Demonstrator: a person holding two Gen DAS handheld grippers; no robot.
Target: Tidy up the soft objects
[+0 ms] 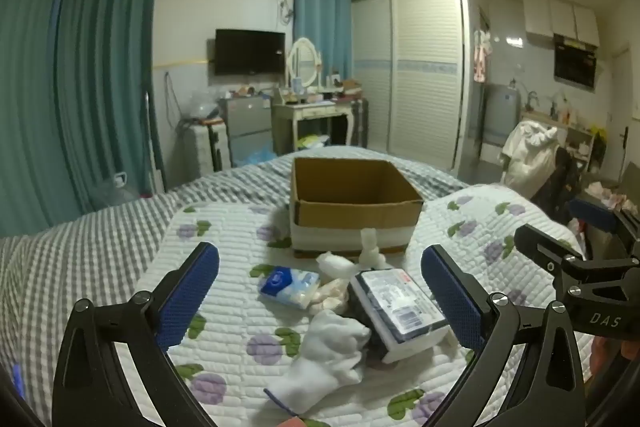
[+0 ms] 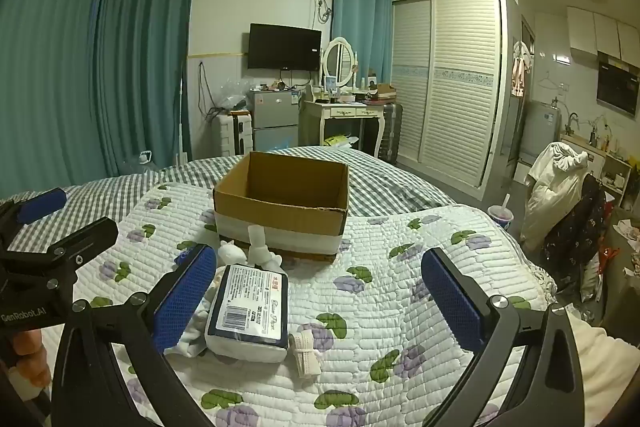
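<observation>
A: Where are the soft things?

B: In a small heap on the quilt (image 1: 224,227), just in front of the box (image 1: 354,205). The box sits open on the bed, and what shows of its inside looks bare.

A: What's in the heap?

B: A tissue pack (image 1: 400,301) with a dark label lies nearest the right side. Beside it, a white sock (image 1: 328,355) lies crumpled at the front, touching the pack's lower corner. A blue packet (image 1: 288,285) lies to the left, and a white toy (image 1: 370,247) stands upright just by the box wall. From the right wrist view, a small folded cloth (image 2: 306,349) lies just right of the tissue pack.

A: And the grippers?

B: The left gripper (image 1: 320,301) is spread wide, hovering over the heap and gripping nothing. The right gripper (image 2: 318,301) is also wide apart and carries nothing; its left finger (image 2: 186,297) is close against the tissue pack's edge, but I cannot tell whether it touches.

A: Are the two tools near each other?

B: Yes, side by side; each shows at the edge of the other's view.
</observation>
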